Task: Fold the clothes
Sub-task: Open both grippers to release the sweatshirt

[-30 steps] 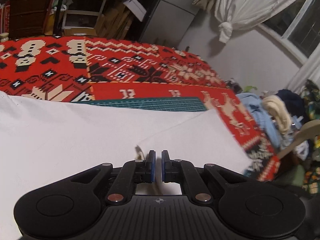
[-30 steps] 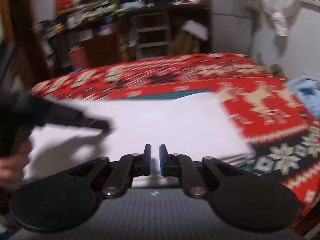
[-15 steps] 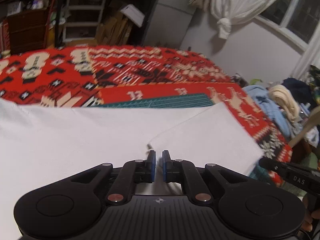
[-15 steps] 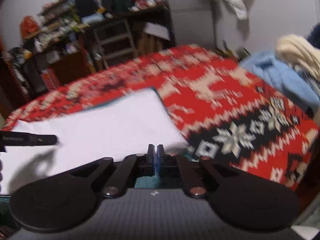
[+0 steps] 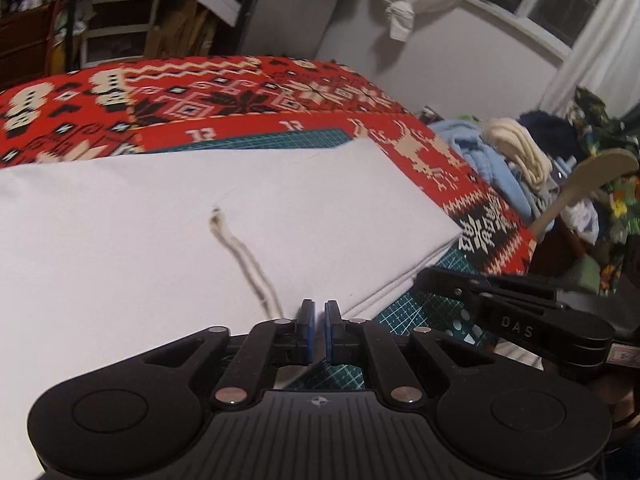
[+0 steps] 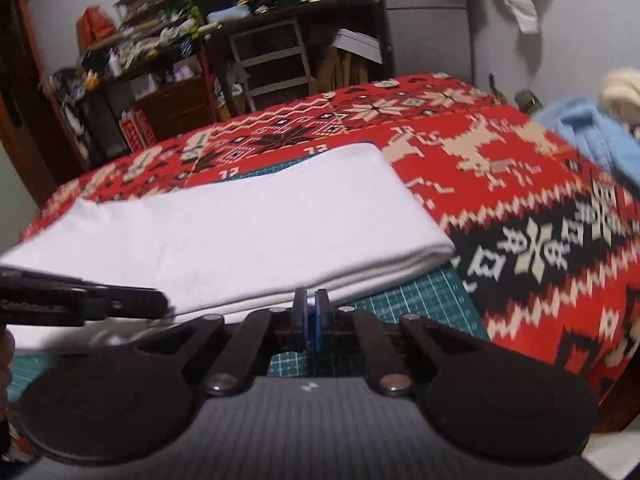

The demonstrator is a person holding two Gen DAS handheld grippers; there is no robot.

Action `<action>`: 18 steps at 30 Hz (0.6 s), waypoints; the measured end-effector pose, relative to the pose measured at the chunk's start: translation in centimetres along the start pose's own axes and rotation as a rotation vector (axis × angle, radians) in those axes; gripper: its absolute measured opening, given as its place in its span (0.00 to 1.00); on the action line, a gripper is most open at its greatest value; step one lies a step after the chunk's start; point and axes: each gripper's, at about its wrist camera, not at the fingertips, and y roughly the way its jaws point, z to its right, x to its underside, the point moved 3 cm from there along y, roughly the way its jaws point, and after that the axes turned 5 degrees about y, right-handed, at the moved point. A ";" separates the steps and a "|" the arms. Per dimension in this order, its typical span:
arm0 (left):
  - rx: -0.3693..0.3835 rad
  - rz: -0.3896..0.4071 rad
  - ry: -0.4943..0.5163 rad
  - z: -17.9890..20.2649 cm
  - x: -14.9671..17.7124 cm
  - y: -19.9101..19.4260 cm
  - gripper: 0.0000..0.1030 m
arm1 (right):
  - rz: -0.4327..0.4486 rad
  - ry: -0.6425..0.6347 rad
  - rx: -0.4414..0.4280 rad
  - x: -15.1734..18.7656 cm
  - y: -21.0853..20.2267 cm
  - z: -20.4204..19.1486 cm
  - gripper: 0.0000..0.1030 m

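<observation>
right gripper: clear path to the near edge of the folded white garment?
Probably yes. The right gripper sits just short of the white garment's layered near edge, with only green cutting mat between. The left gripper is off to one side. Jaws look nearly shut, so they must open first.

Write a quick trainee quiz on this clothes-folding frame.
1. True or false: the white garment lies crumpled in a heap.
2. What shows just beneath the garment's near edge? A) green cutting mat B) bare wood C) a blue towel
3. Which wrist view shows a cord lying on the garment?
Key: 1 false, it lies folded flat; 2 A; 3 left wrist.
</observation>
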 end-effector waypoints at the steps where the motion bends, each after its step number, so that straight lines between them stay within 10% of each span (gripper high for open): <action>1: -0.001 0.002 -0.026 -0.4 0.0 -0.4 0.09 | -0.002 0.018 -0.004 0.1 0.0 0.2 0.04; 7: 0.030 -0.024 -0.240 -3.2 0.2 -0.7 0.18 | 0.018 0.026 -0.004 0.0 -0.3 0.6 0.04; 18: 0.024 -0.044 -0.274 -3.0 -0.8 1.2 0.20 | 0.027 0.080 -0.011 -0.9 -1.7 0.7 0.04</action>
